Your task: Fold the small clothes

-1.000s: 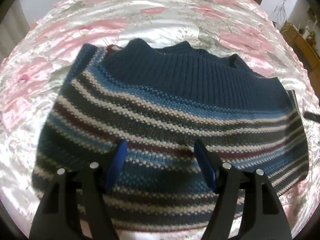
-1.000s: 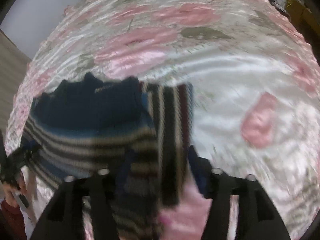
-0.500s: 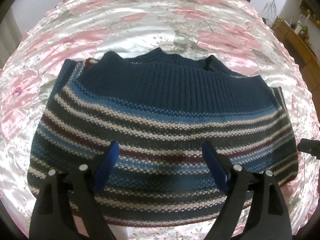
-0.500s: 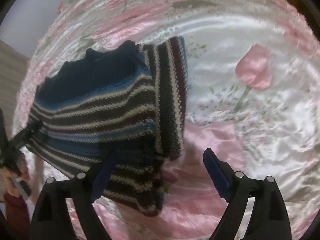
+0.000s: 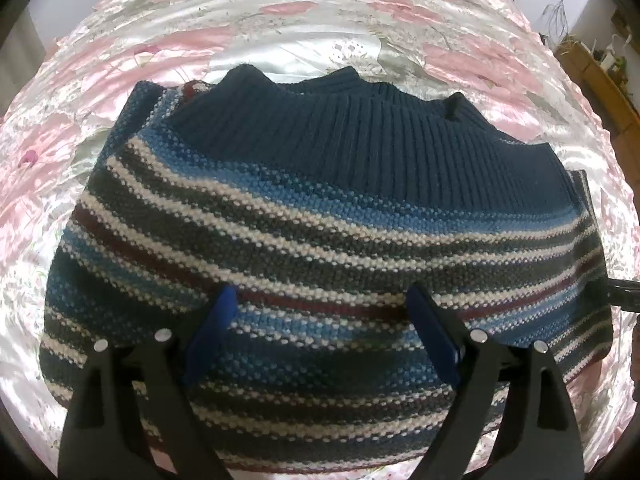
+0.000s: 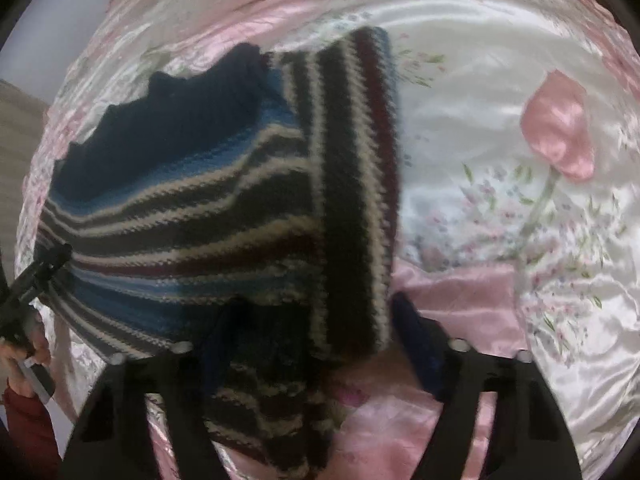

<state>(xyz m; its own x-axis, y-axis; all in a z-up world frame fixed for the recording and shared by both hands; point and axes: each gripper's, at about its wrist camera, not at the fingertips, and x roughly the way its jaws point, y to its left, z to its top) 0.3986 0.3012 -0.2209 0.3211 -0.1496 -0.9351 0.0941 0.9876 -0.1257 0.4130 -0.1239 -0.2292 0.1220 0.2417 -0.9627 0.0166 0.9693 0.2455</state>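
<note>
Your striped knit sweater lies flat on the floral satin bedspread, its navy ribbed band at the far side and a folded-over panel laid along its right edge. Your left claw hovers over the near striped area with its jaws wide apart and nothing between them. Your right claw sits at the sweater's right near corner, jaws likewise spread; knit lies in the gap between them, but the view is blurred there and no grip on it is evident. Judged by appearance, the sweater is a thick, soft knit of moderate weight: it will sag and stretch when lifted from a single point, yet its coarse texture should give the blue pads good purchase. The satin beneath looks slick, so expect the whole garment to slide if you drag it rather than lift. Take hold at edges and corners, where layers stack, pinching all of them, and keep both holds level. No containers appear in either view. Part of your hand shows at the far left of the right wrist view.
</note>
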